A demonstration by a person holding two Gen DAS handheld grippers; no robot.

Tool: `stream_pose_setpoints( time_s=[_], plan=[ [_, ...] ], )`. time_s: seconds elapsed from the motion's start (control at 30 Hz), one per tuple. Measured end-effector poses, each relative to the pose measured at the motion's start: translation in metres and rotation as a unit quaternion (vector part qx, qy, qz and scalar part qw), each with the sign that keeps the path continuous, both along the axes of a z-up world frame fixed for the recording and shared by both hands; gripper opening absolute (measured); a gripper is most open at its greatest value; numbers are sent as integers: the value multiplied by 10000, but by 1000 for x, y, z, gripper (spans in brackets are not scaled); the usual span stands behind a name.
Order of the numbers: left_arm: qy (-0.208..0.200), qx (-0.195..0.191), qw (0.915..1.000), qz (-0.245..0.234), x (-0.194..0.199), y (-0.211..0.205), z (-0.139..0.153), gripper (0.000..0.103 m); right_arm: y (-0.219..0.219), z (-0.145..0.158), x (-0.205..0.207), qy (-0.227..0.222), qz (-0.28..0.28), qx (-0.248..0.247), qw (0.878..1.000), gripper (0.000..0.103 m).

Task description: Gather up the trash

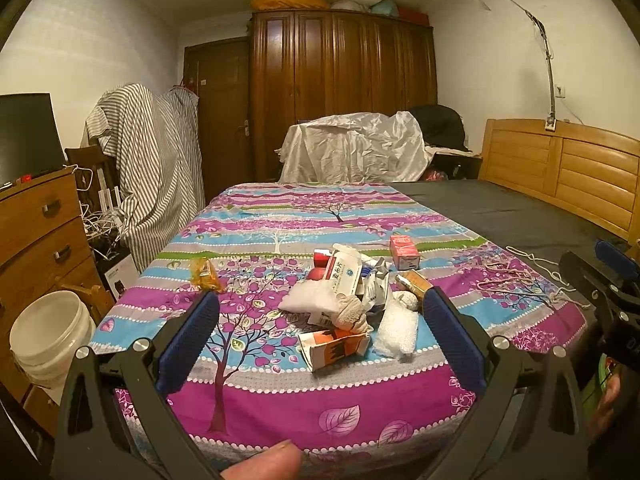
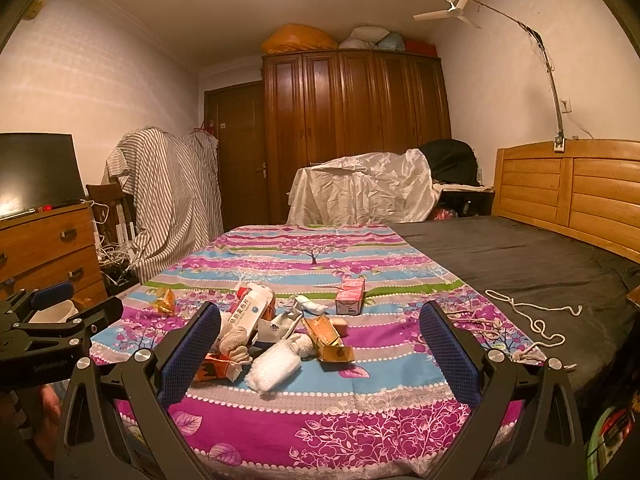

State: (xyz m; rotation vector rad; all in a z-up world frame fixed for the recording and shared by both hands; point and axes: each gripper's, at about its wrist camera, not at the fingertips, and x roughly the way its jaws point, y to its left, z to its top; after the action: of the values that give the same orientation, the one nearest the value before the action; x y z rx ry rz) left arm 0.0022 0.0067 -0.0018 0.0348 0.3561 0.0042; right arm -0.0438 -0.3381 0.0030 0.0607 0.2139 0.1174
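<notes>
Both claws hang spread and empty above the near edge of the bed point(image 1: 280, 412). The trash point(image 1: 352, 300), a heap of cartons, wrappers and white packets, lies on the purple sheet straight ahead of the left claw point(image 1: 320, 344), between the lines of its fingers. From the right claw point(image 2: 320, 352) the heap point(image 2: 276, 332) sits ahead and somewhat left. The nearest piece, an orange carton point(image 1: 334, 350), lies crosswise to the left claw, so that claw looks better placed. A white bucket point(image 1: 52, 336) stands on the floor to the left.
</notes>
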Motion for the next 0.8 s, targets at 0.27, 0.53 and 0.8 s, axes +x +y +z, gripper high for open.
stream_pose_setpoints(
  time_s=[0.27, 0.53, 0.8],
  plan=[
    [20, -5, 10000, 14, 1, 2, -1, 98, 0, 0, 0, 13, 1, 9, 10000, 99],
    [40, 3, 10000, 15, 2, 2, -2, 98, 1, -1, 0, 49, 8, 8, 10000, 99],
    [82, -5, 10000, 24, 3, 3, -4, 98, 0, -2, 2, 61, 8, 19, 10000, 99]
  ],
)
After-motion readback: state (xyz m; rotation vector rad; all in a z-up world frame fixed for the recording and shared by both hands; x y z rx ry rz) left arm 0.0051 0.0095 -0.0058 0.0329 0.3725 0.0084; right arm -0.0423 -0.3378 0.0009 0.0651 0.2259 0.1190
